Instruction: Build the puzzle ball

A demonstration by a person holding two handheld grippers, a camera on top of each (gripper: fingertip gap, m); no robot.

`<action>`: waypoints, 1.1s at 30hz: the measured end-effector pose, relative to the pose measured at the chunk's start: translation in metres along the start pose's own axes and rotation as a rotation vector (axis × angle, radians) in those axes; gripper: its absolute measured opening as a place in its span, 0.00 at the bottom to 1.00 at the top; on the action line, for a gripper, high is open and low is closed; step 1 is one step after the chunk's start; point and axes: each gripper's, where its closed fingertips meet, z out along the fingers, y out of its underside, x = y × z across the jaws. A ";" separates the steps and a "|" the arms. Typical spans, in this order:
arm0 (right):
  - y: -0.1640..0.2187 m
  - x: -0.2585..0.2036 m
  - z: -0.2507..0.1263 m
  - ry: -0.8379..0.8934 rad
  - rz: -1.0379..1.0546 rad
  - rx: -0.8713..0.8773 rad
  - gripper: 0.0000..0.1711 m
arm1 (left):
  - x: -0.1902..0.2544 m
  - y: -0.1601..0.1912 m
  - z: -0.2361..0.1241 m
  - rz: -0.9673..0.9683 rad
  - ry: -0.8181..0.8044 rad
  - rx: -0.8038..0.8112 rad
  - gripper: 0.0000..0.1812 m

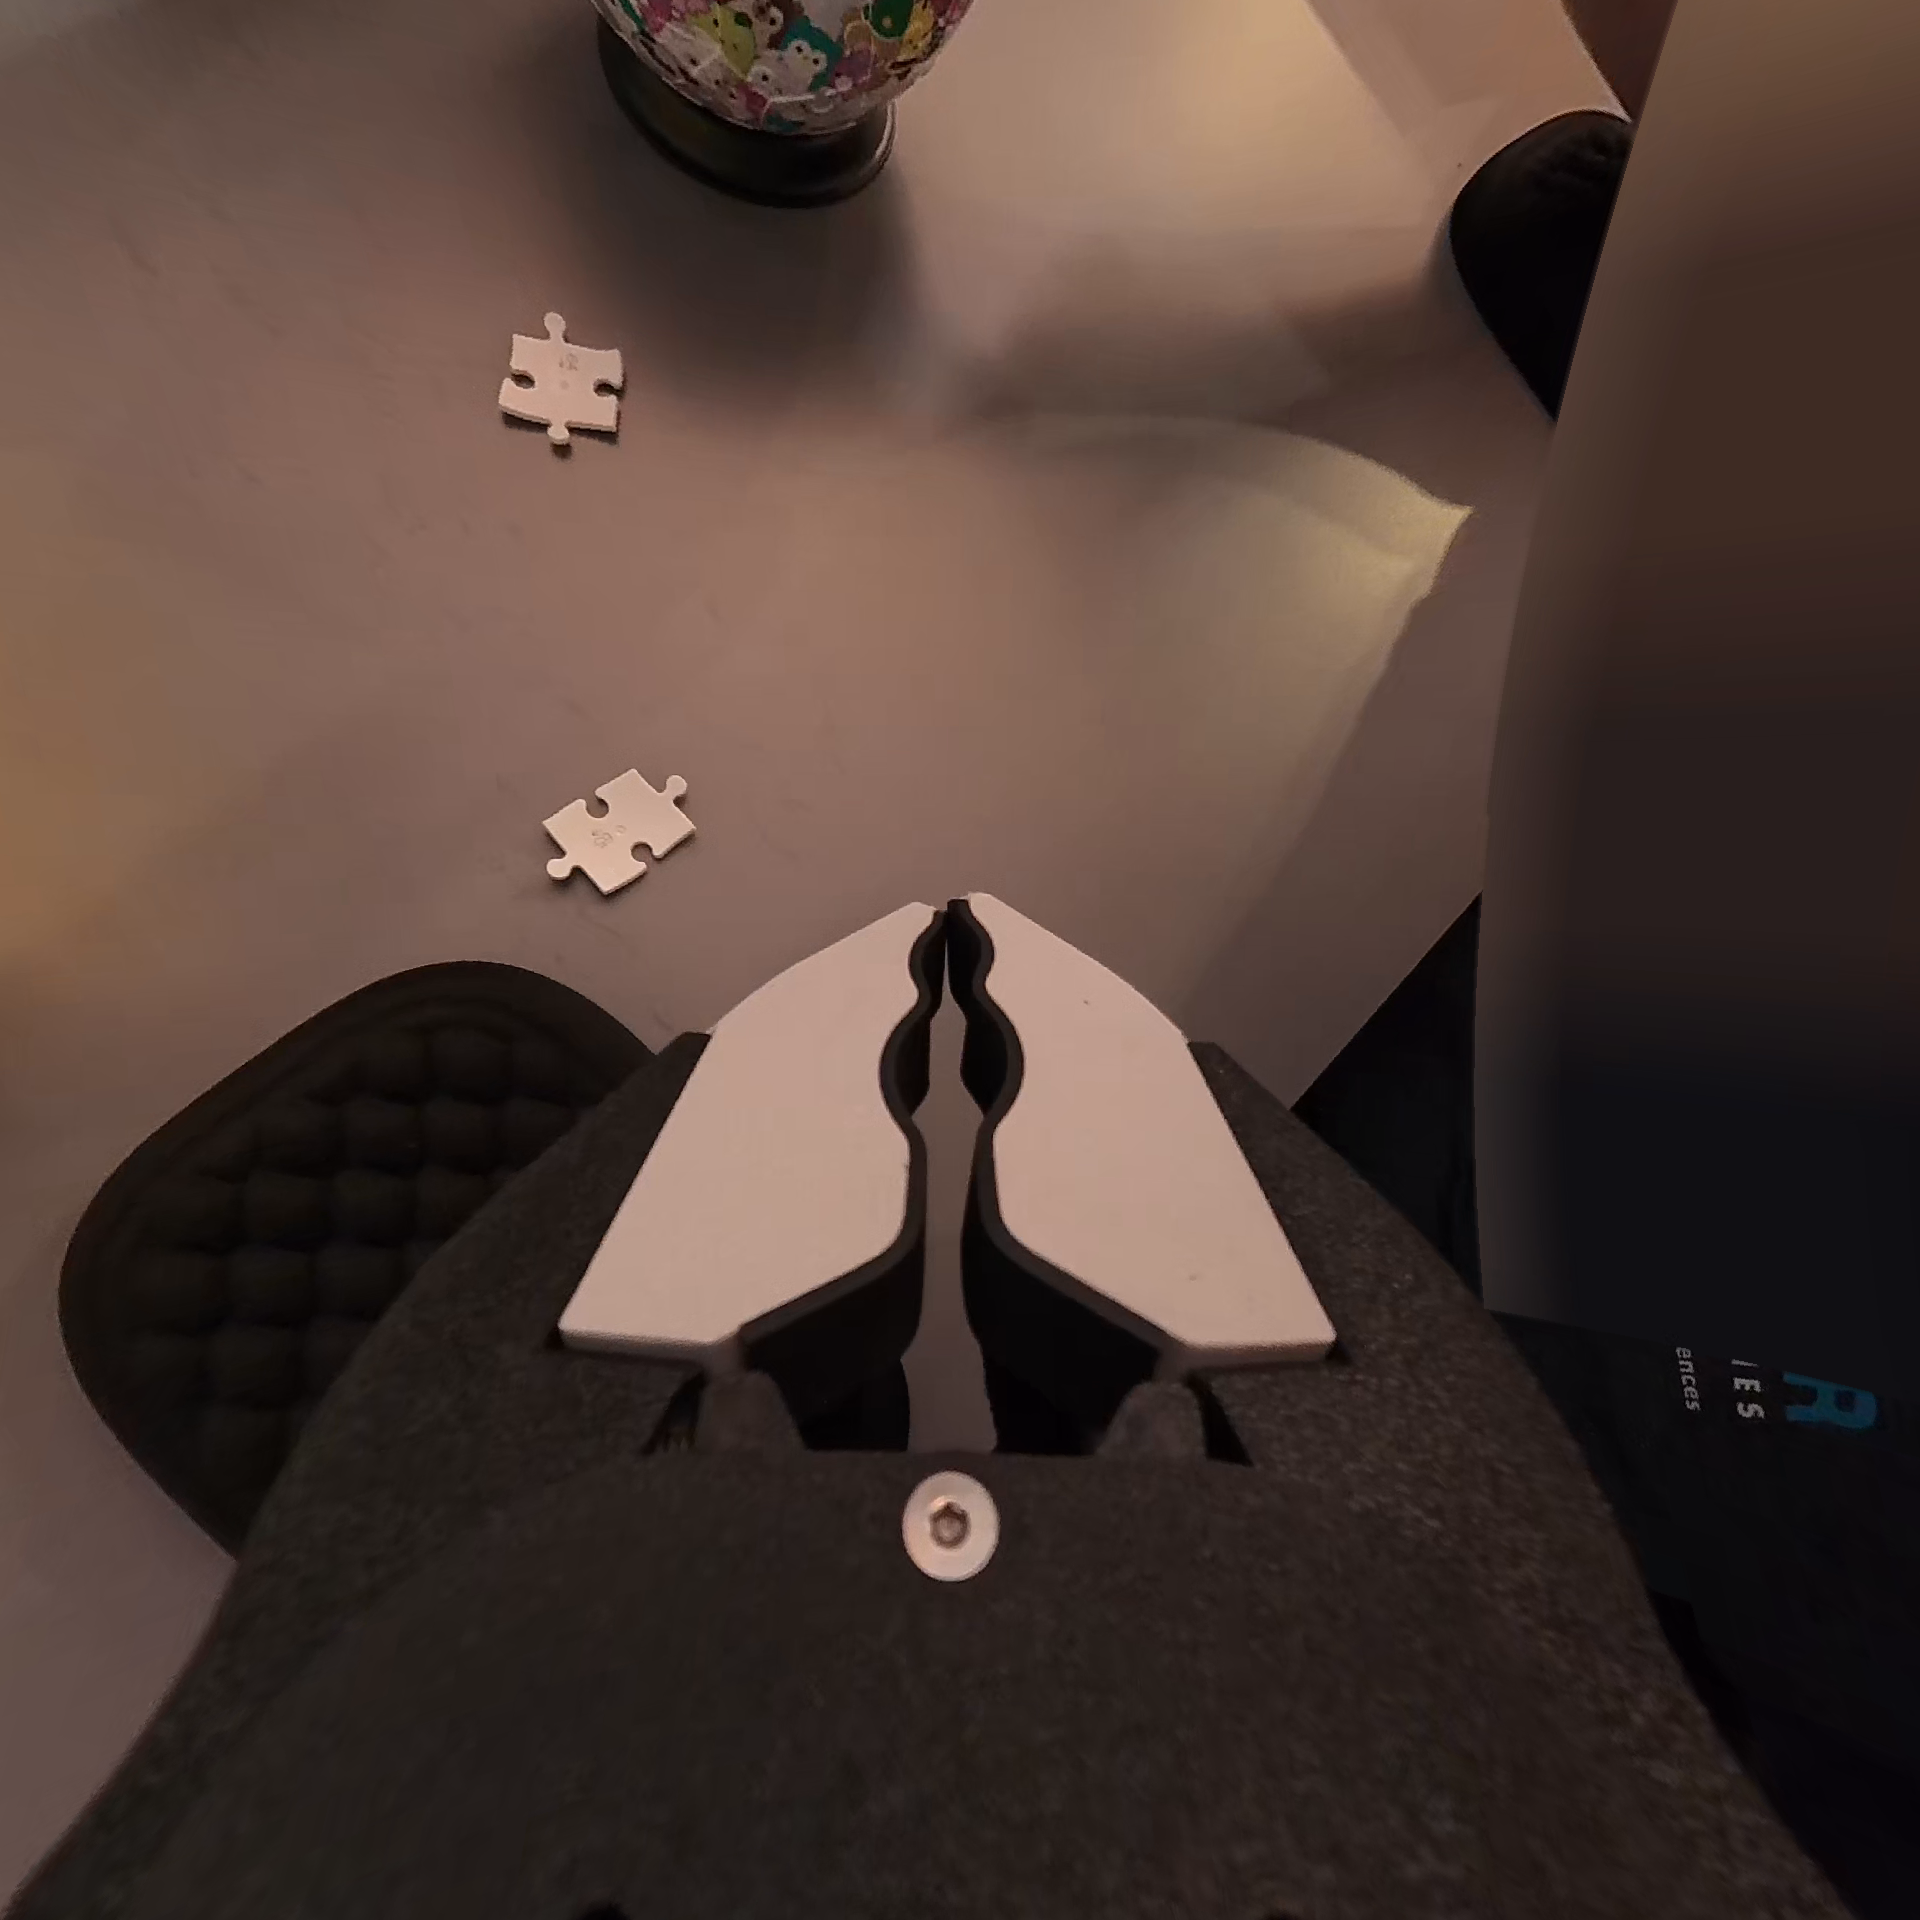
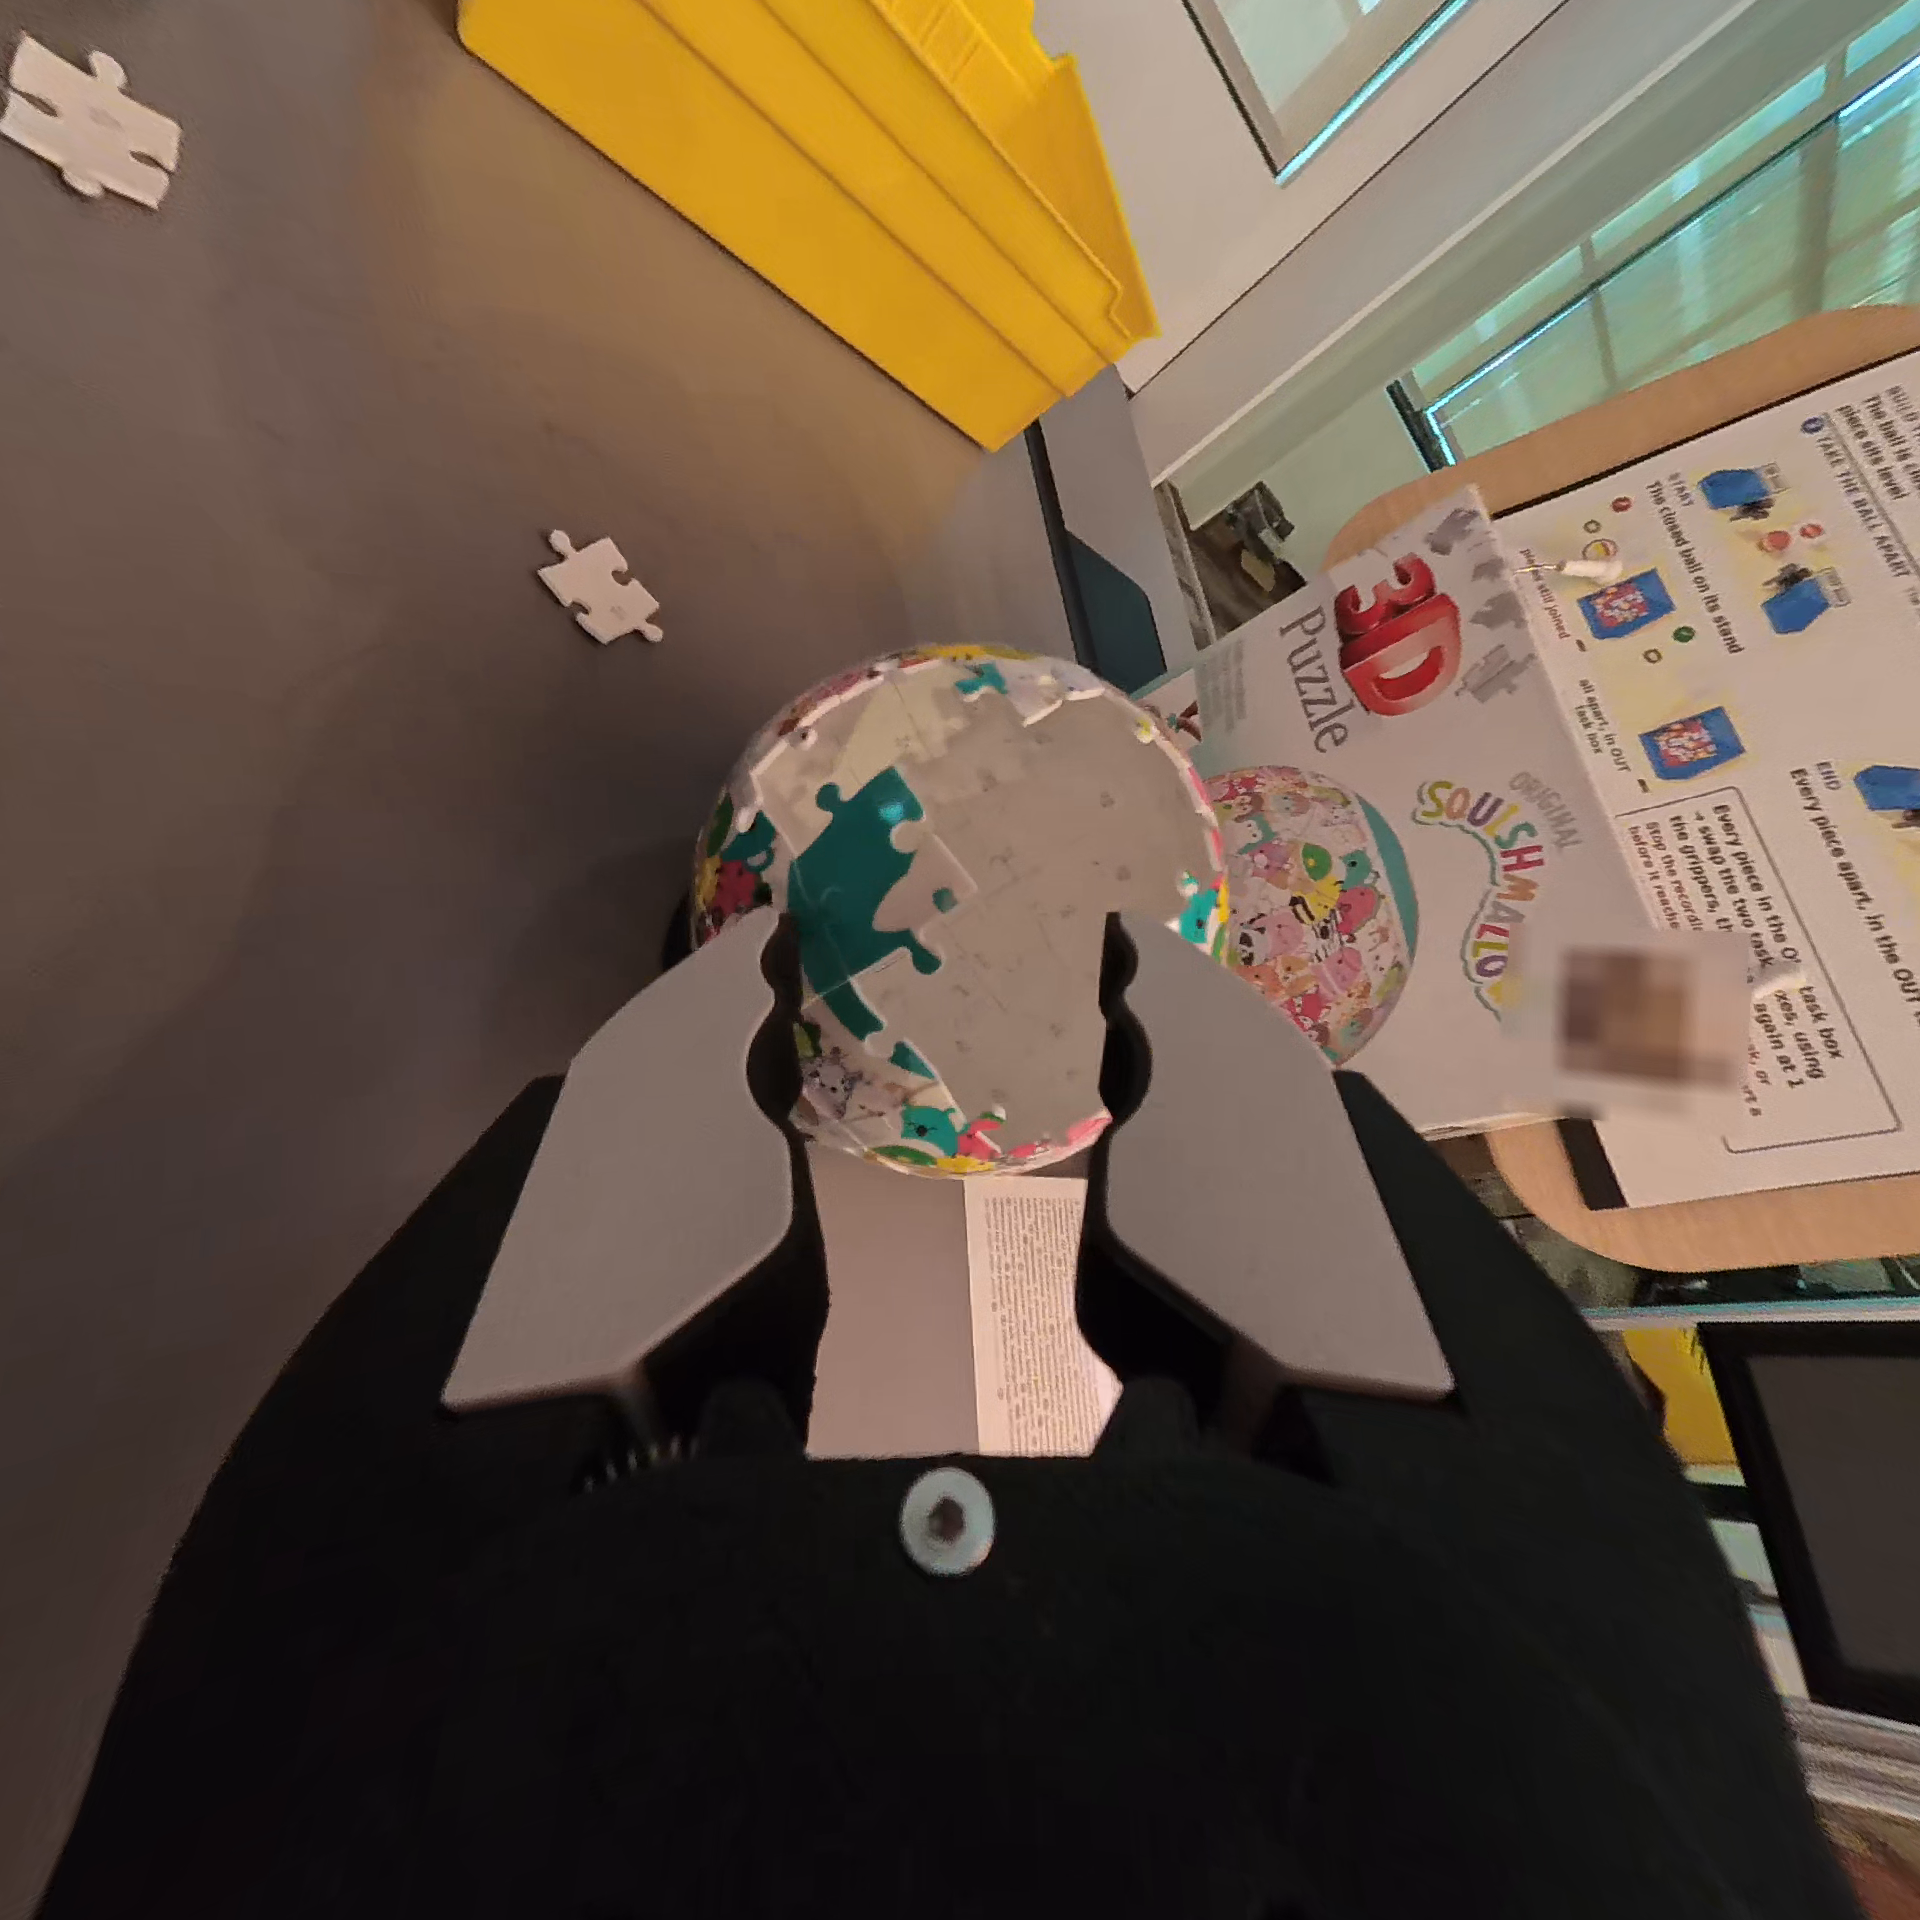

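left wrist view: my left tool [image 1: 948, 914] hangs over the surface [image 1: 312, 623], tips together. a loose piece [image 1: 619, 832] lies just ahead and to its left; a second piece [image 1: 562, 379] lies farther ahead; the puzzle ball [image 1: 790, 57] sits on its stand [image 1: 727, 156] beyond both. right wrist view: my right tool [image 2: 951, 935] straddles the ball [image 2: 966, 894], one finger on either side. two pieces [image 2: 601, 587] [image 2: 91, 123] lie left, a bin [image 2: 831, 208] behind, the puzzle box [image 2: 1455, 790] right.

ball [image 2: 966, 904]: colourful, unfinished, big gap on top, on dark stand [image 1: 748, 156]
loose pieces [image 1: 562, 378] [image 1: 619, 831]: two, white side up, flat on table
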 end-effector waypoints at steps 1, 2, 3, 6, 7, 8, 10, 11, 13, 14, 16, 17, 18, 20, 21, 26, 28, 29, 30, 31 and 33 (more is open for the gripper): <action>-0.001 0.002 -0.002 0.008 -0.004 0.001 0.33 | 0.001 0.000 0.000 0.000 0.002 0.000 0.00; -0.003 0.002 -0.006 0.009 -0.001 0.002 0.33 | 0.001 0.001 0.000 0.001 0.001 0.000 0.00; -0.004 0.003 -0.010 0.009 0.011 0.008 0.33 | 0.001 0.002 -0.001 0.002 0.000 0.001 0.00; -0.004 -0.003 -0.021 -0.022 0.080 0.024 0.33 | 0.001 0.001 -0.001 0.004 0.007 0.018 0.00; -0.004 -0.005 -0.025 -0.029 0.104 0.037 0.31 | 0.000 0.000 0.000 0.006 0.010 0.027 0.00; -0.006 -0.008 -0.028 -0.044 0.127 0.058 0.29 | -0.001 -0.002 0.001 0.011 0.014 0.036 0.00; -0.009 -0.008 -0.031 -0.042 0.156 0.095 0.24 | -0.003 -0.006 0.005 0.017 0.024 0.047 0.00; -0.010 -0.008 -0.032 -0.050 0.158 0.107 0.21 | -0.003 -0.008 0.007 0.018 0.035 0.049 0.00; -0.011 -0.008 -0.030 -0.076 0.154 0.111 0.15 | -0.001 -0.012 0.012 0.025 0.050 0.049 0.00; -0.010 -0.008 -0.028 -0.083 0.149 0.099 0.15 | 0.000 -0.012 0.014 0.030 0.056 0.047 0.00; -0.007 -0.009 -0.026 -0.099 0.136 0.080 0.15 | 0.002 -0.012 0.016 0.039 0.059 0.042 0.00; -0.007 -0.009 -0.027 -0.098 0.126 0.084 0.15 | 0.002 -0.010 0.017 0.041 0.054 0.039 0.00; -0.009 -0.008 -0.028 -0.095 0.112 0.097 0.15 | 0.001 -0.009 0.016 0.042 0.049 0.035 0.00; -0.013 -0.006 -0.028 -0.097 0.080 0.118 0.15 | -0.002 -0.007 0.015 0.036 0.034 0.039 0.00; -0.012 -0.003 -0.027 -0.094 0.082 0.107 0.15 | -0.004 -0.007 0.014 0.031 0.021 0.046 0.00; -0.017 -0.014 -0.052 -0.148 0.297 0.233 0.15 | -0.019 -0.010 0.017 0.094 -0.085 0.098 0.01; -0.003 -0.026 -0.053 -0.202 0.400 0.199 0.15 | -0.019 -0.021 0.030 0.130 -0.053 0.111 0.05; 0.004 -0.032 -0.051 -0.225 0.456 0.181 0.15 | -0.022 -0.032 0.037 0.145 -0.037 0.131 0.07; 0.009 -0.039 -0.050 -0.250 0.515 0.173 0.15 | -0.026 -0.048 0.043 0.161 -0.023 0.171 0.10; 0.011 -0.049 -0.049 -0.284 0.558 0.165 0.16 | -0.029 -0.064 0.050 0.182 -0.003 0.212 0.15; 0.016 -0.062 -0.049 -0.304 0.566 0.114 0.17 | -0.036 -0.094 0.060 0.268 0.027 0.246 0.25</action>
